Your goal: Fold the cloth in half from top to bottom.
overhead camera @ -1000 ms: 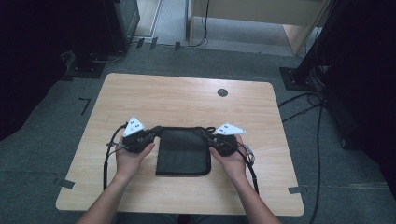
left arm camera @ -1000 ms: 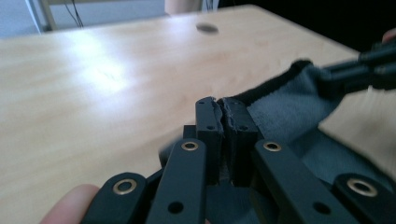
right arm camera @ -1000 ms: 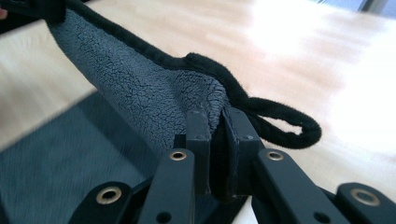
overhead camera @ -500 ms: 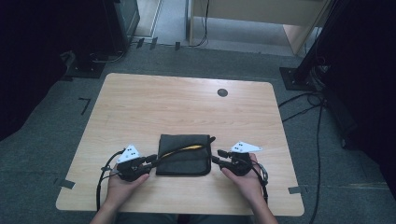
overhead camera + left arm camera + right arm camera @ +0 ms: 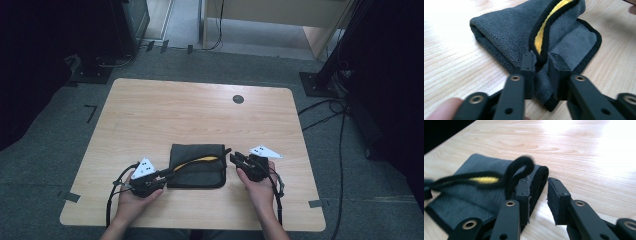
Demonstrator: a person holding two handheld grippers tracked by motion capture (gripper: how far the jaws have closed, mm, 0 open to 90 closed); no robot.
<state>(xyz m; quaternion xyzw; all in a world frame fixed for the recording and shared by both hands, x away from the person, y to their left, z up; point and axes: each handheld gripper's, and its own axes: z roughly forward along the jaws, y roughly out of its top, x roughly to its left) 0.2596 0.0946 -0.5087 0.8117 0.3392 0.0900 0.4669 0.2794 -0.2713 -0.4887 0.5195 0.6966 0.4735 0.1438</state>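
Cloth (image 5: 197,166): folded, near front of worktop (image 5: 200,115) | left claw (image 5: 541,60): clamped on cloth's black-edged hem | right claw (image 5: 537,192): released beside cloth's corner | hem blurred in right gripper view.

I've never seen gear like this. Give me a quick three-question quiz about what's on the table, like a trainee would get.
1. True or false: the left hand-held gripper pinches the black-trimmed edge of the grey towel.
2. Which colour shows on the underside of the towel's lifted edge? A red, B yellow, C green.
3. Fill in: the jaws of the right hand-held gripper, beside the towel's other end on the wooden table, stand ____ (open or shut).

Key: 1 true; 2 B; 3 open.
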